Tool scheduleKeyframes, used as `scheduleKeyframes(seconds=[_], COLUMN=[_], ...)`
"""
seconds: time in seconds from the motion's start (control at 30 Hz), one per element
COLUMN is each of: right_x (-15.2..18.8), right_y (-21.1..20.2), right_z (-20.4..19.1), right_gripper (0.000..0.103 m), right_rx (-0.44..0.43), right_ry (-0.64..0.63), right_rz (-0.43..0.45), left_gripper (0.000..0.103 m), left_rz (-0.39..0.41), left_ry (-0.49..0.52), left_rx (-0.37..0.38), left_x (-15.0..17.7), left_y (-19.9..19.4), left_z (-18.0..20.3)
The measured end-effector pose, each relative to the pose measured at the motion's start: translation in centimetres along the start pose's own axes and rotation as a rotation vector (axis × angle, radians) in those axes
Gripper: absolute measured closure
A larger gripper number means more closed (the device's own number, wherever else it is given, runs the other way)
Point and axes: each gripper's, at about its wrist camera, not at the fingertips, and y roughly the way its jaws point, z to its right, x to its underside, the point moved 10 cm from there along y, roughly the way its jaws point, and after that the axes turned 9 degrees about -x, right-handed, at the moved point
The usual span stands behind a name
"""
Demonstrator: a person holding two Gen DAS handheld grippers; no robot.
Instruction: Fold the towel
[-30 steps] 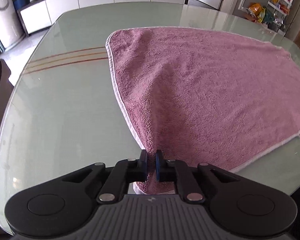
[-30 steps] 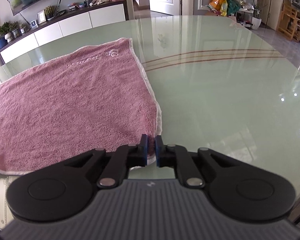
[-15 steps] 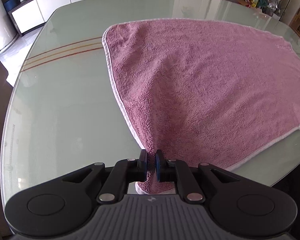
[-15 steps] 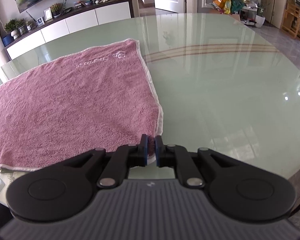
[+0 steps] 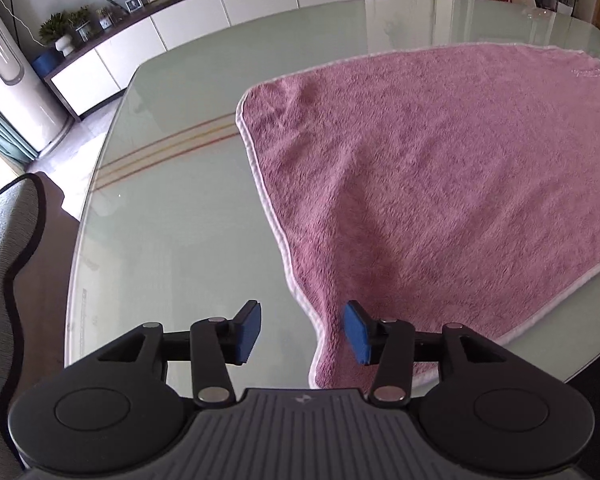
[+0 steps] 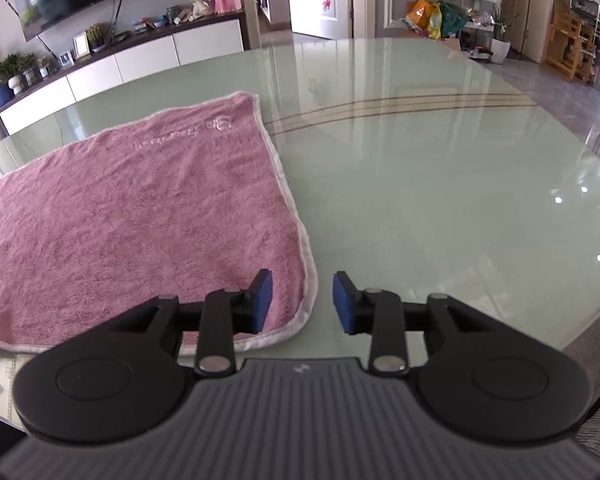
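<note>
A pink towel (image 5: 440, 168) with a white hem lies spread on the glass table (image 5: 172, 216); it also shows in the right wrist view (image 6: 132, 208). My left gripper (image 5: 302, 332) is open above the towel's near left corner, which lies between the blue pads, slightly bunched. My right gripper (image 6: 302, 302) is open above the towel's near right corner, whose white hem runs between the pads. Neither gripper holds anything.
A grey upholstered chair (image 5: 4, 264) stands at the table's left edge. A white sideboard (image 6: 120, 68) with plants and frames runs behind the table. Bare glass (image 6: 440, 184) stretches to the right of the towel.
Both grippers were shut on the towel's near corners; both have opened and let go. The corners now lie on the table, and both grippers have drawn back and up a little.
</note>
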Motion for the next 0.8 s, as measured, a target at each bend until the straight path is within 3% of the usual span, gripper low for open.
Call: scheduleKeyframes(seconds=[0.2,0.27,0.33,0.43,0.63,0.8], right_x=[0.4,0.4,0.4,0.5,-0.5,-3.3], right_y=[0.9,1.0,1.0,1.0,-0.4,-2.9], right_z=[-0.4,-0.7,-0.8,-1.1,-2.0,-6.5], right_gripper=[0.070,0.074,0.088,0.095,0.096,0.096], right_rx=[0.013,0.021,0.004,-0.005,-0.056,-0.152], right_ry=[-0.023,-0.039,-0.042,-0.046,-0.015,-0.095], right_rz=[-0.012,-0.015,-0.020,-0.020,0.042,0.117], left_gripper=[0.047,0.047,0.047,0.047,0.047,0.044], left_rz=[0.051,0.053,0.050,0.041,0.036,0.035], left_ry=[0.090,0.116,0.129,0.129,0.121,0.115], left_rx=[0.038,0.042,0.048,0.059,0.074,0.088], left_x=[-1.0,-1.0,-0.8,-0.4,0.6,1.4], left_y=[-0.5,-0.4,-0.1,0.2,0.1,-0.1], left_z=[4.0,4.9,5.6,5.7,4.8,3.9])
